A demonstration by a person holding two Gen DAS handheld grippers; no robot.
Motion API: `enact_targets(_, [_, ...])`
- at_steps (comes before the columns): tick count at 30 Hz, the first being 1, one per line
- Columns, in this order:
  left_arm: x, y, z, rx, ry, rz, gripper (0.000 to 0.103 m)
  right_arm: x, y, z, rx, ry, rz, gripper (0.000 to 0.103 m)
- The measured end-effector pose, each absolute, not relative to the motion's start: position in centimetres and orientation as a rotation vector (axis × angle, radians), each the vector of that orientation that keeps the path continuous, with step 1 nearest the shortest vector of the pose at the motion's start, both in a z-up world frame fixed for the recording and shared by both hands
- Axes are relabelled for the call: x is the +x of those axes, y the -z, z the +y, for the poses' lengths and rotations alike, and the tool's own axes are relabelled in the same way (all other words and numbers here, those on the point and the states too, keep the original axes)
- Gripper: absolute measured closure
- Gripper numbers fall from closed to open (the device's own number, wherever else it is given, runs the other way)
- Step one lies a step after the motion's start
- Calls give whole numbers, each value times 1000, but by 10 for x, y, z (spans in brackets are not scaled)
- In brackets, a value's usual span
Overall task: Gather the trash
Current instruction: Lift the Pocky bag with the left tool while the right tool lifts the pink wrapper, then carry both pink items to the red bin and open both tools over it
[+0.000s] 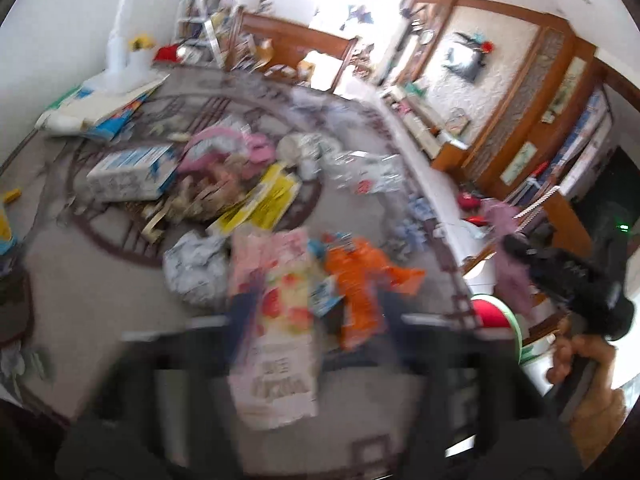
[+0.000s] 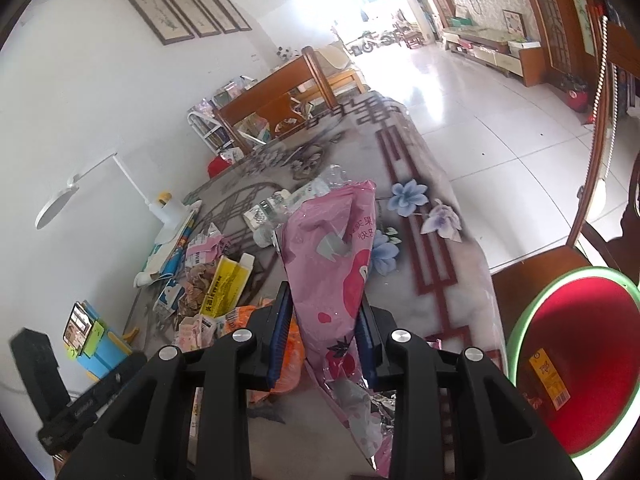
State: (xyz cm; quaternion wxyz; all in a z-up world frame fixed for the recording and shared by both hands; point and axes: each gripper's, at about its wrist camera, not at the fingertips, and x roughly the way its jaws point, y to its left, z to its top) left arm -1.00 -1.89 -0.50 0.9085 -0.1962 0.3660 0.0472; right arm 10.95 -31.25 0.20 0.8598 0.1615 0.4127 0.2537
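My right gripper (image 2: 324, 332) clamped on the pink bag (image 2: 332, 256), red basin (image 2: 576, 360) just beside it, my left gripper (image 1: 312, 344) wide, blurred, around a pale wrapper (image 1: 276, 364).

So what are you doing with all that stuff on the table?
A person is picking up trash with two hand-held grippers. The right gripper has its jaws shut on a pink wrapper, lifted above the table. A red bin waits beside it. The left gripper hangs over a pink carton in a blurry view; more litter remains.
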Motion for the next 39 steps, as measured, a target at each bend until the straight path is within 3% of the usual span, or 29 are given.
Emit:
enact_targets(12, [20, 93, -13, -435, -127, 1061, 31, 112, -1, -323, 372, -543, 874, 73])
enact_targets(14, [16, 90, -12, -436, -132, 1020, 45, 112, -1, -324, 372, -541, 877, 73])
enact_targets(27, [-6, -3, -74, -379, 42, 713, 47, 115, -3, -347, 377, -478, 852, 73])
enact_targets(39, [79, 21, -224, -326, 412, 901, 46, 116, 29, -477, 633, -139, 894, 73])
